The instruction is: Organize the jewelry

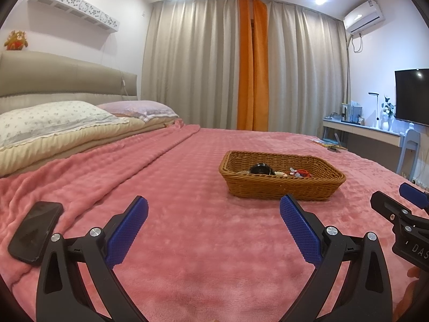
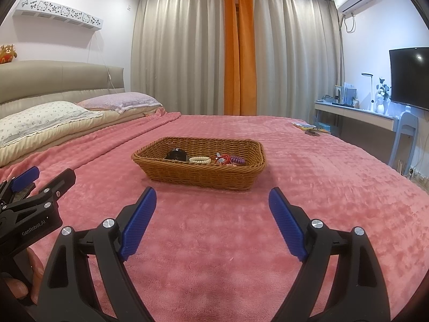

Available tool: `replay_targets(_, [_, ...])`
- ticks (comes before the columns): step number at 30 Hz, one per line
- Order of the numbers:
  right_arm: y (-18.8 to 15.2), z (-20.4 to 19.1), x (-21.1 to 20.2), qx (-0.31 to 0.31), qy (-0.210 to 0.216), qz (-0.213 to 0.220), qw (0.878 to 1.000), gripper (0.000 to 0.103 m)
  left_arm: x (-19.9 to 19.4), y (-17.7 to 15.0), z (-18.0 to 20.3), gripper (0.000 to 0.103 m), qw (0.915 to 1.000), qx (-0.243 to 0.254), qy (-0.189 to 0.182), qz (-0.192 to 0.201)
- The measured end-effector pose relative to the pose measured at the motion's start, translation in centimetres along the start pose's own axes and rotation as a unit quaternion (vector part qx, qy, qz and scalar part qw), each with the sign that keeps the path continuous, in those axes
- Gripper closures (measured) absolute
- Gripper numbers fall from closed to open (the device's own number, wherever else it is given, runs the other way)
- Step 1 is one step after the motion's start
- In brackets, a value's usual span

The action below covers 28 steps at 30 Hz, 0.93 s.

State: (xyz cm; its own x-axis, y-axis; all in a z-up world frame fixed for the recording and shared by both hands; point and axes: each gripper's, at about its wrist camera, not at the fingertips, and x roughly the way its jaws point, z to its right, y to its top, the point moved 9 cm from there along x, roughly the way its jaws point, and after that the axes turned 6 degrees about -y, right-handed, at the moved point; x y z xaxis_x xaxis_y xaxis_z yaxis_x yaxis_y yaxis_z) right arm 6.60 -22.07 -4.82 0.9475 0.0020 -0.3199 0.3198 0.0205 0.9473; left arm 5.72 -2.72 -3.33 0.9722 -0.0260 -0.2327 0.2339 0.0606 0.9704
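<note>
Pink bed [image 2: 214, 241], soft. Basket [image 2: 199, 175] w/ jewelry [image 2: 225, 159] sits ahead. Both tongs, left [image 1: 213, 206] & right [image 2: 212, 197], are wide open, empty (nothing pinched). Tiny tangled bits could slip or snag.

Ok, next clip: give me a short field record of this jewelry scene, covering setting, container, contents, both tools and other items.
setting: bed with pink blanket
container: wicker basket on the blanket, ahead of both tools
contents: black round item, cream coil tie, red pieces, purple coil
left tool: open, empty
right tool: open, empty
other: black phone on blanket, left
</note>
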Motion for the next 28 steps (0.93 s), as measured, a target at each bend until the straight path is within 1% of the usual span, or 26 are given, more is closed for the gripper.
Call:
replay_targets(13, [-0.02,-0.06,-0.03,-0.001,0.000,0.000,1.000,0.021,0.01,0.05,0.15,0.008,1.0000,-0.003,0.001,-0.001])
replay_targets(19, [-0.04,-0.05,-0.01,-0.001,0.001,0.000,1.000,0.021,-0.39,0.34,0.53,0.007,0.9999,0.006,-0.002,0.010])
replay_targets(21, [-0.06,-0.03,-0.01,-0.001,0.001,0.000,1.000,0.021,-0.40,0.31,0.37,0.007,1.0000,0.003,0.002,0.009])
replay_targets(28, [-0.05,-0.04,0.00,-0.001,0.001,0.000,1.000,0.021,-0.05,0.19,0.00,0.007,0.9999,-0.011,-0.006,-0.001])
